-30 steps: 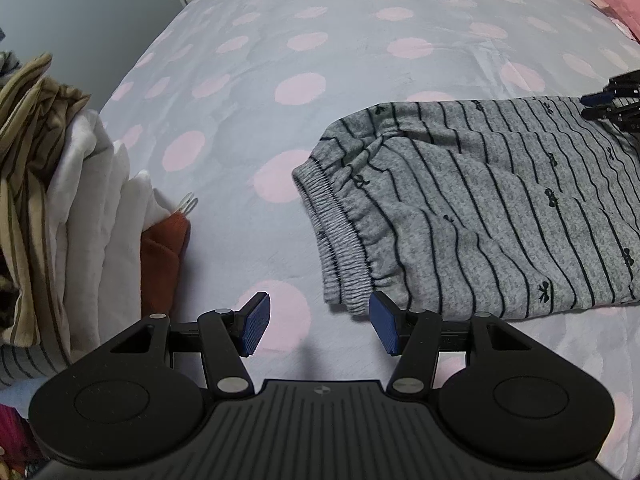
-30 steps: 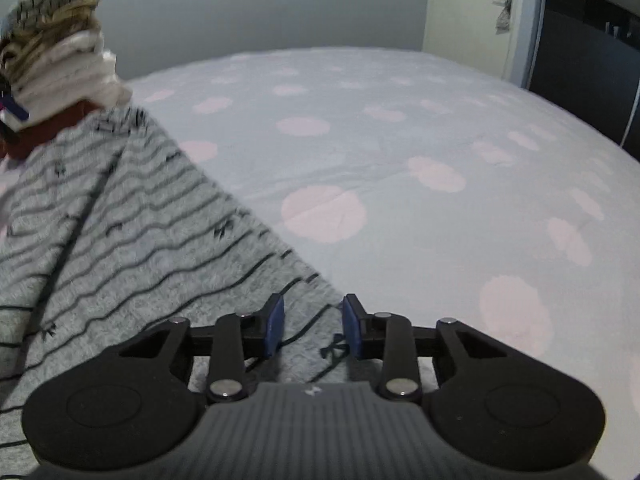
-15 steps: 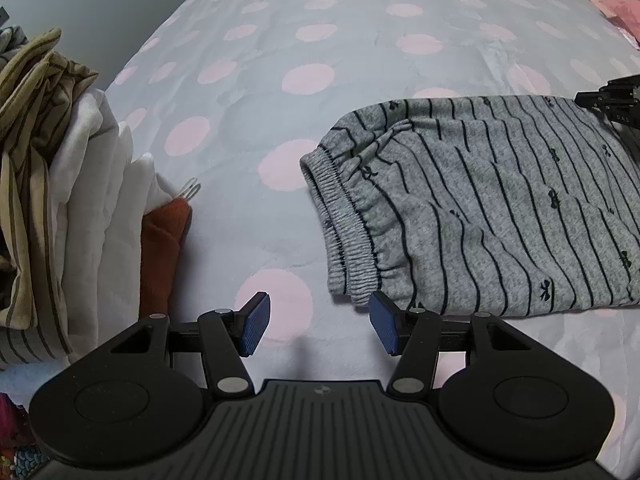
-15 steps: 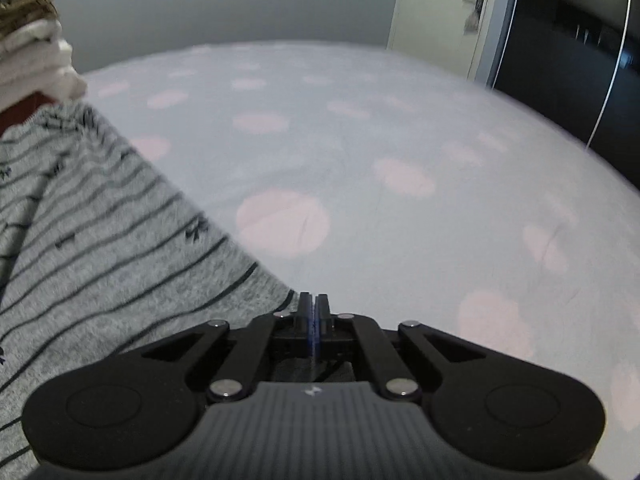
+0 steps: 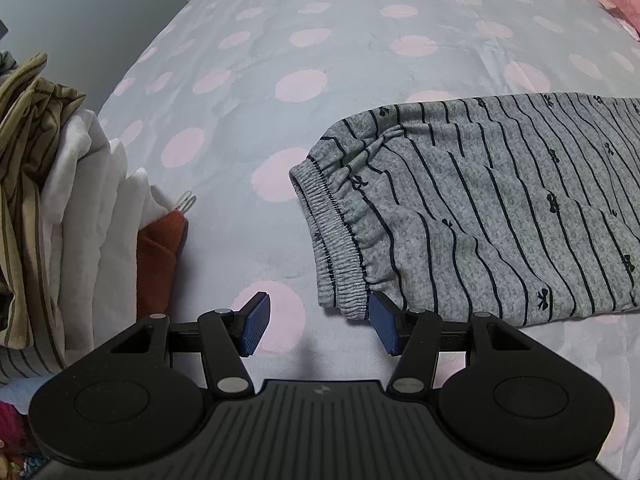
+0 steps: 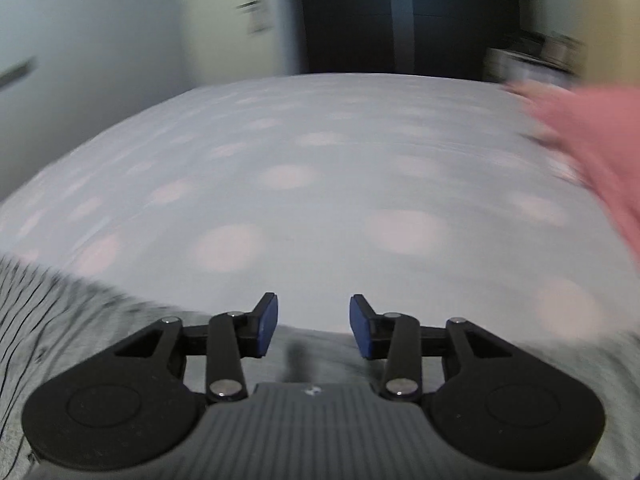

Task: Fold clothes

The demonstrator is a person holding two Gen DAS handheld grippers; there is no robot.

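The grey trousers [image 5: 480,208] are a soft heathered knit with thin dark stripes and tiny bow motifs, folded into a flat oblong with a ribbed, gathered elastic waistband [image 5: 332,240]; they lie on the right of the bedspread [image 5: 304,40], a smooth pale sheet dotted with pink circles; at the left stands a stack of folded clothes [image 5: 80,200] (white plush layers, an olive striped piece on top, a rust-coloured one at the base); since half a second ago the right gripper [image 6: 313,326] has gone from pinched shut at the trousers' edge to jaws opening with nothing between them, and its view has swung away into blur, with a pink cloth [image 6: 592,144] now at the far right; the left gripper [image 5: 318,322] is unchanged, jaws apart and empty, its right pad just beside the waistband's near corner; the trousers' long axis runs left to right, waistband pointing left toward the stack
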